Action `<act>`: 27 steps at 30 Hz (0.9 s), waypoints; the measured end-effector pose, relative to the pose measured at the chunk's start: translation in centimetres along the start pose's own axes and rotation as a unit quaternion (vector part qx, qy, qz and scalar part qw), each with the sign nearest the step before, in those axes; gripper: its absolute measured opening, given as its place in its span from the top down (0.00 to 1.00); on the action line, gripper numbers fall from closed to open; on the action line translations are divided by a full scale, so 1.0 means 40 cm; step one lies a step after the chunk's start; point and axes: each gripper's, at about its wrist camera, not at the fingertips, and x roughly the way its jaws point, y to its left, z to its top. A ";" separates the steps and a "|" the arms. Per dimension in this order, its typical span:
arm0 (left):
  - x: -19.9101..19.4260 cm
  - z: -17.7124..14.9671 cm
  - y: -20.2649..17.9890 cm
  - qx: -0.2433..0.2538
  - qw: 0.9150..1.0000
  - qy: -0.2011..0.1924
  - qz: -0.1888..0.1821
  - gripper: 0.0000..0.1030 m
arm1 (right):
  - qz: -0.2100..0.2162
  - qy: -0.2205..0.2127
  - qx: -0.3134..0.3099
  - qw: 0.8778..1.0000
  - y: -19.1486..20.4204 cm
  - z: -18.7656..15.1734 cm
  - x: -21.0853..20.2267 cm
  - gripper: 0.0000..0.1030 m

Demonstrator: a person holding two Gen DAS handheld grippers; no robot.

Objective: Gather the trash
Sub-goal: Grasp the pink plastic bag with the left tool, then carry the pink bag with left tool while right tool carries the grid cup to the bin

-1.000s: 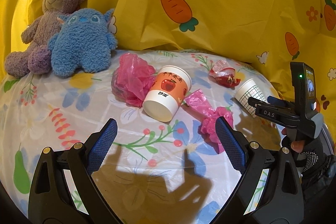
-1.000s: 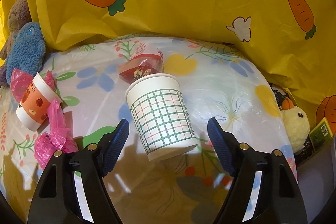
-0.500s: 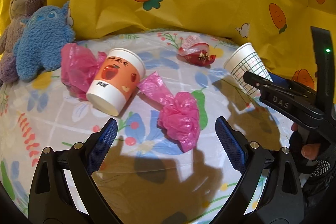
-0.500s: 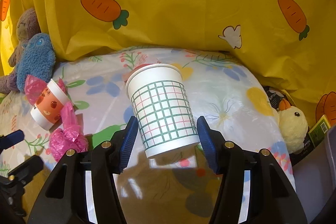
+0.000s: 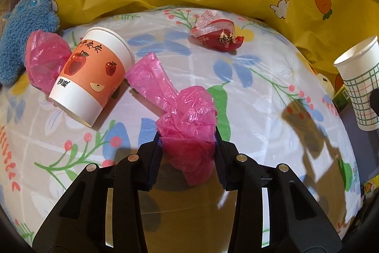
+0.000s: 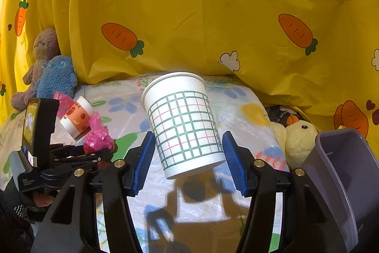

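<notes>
A yellow curtain printed with orange carrots (image 6: 213,16) is seen along the far side, behind a tabletop covered in a clear-plastic-wrapped floral cloth (image 5: 260,110). At the near right a grey plastic bin (image 6: 338,181) is seen beside the tabletop's edge, its opening unobstructed. At the far left a mauve plush bear (image 6: 40,58) and a blue furry plush creature (image 6: 58,80) are propped against the curtain; a yellow plush chick (image 6: 298,136) is lodged at the far right, just beyond the bin.

A white paper cup with a green and red grid pattern (image 6: 184,125) is gripped around its lower half by the right gripper (image 6: 188,165), tilted and lifted clear of the cloth, its shadow thrown beneath. An orange paper cup printed with red apples (image 5: 92,75) is lying on its side at the left, with a crumpled pink plastic bag (image 5: 45,58) wedged behind it against the blue plush. A second crumpled pink plastic bag (image 5: 184,110) is stretched from that cup's rim towards the near side; its bunched end is between the pads of the left gripper (image 5: 188,148), whose jaws are closing and already pressing on it. A crushed red and clear snack wrapper (image 5: 218,32) is left lying at the far side, apart from everything else.
</notes>
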 end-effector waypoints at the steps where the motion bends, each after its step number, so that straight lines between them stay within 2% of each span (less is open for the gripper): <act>1: -0.008 -0.003 -0.003 0.002 1.000 -0.004 0.001 0.66 | 0.002 0.000 0.003 1.000 -0.004 -0.004 -0.007 0.44; 12: -0.162 -0.057 -0.126 0.049 0.996 -0.063 -0.048 0.67 | 0.009 -0.025 0.042 0.999 -0.054 -0.056 -0.129 0.44; 18: -0.217 -0.106 -0.199 0.066 0.992 -0.071 -0.081 0.67 | 0.005 -0.027 0.053 0.998 -0.076 -0.108 -0.190 0.44; 27: -0.259 -0.176 -0.266 0.088 0.988 -0.075 -0.107 0.67 | -0.003 -0.031 0.073 0.997 -0.093 -0.161 -0.251 0.44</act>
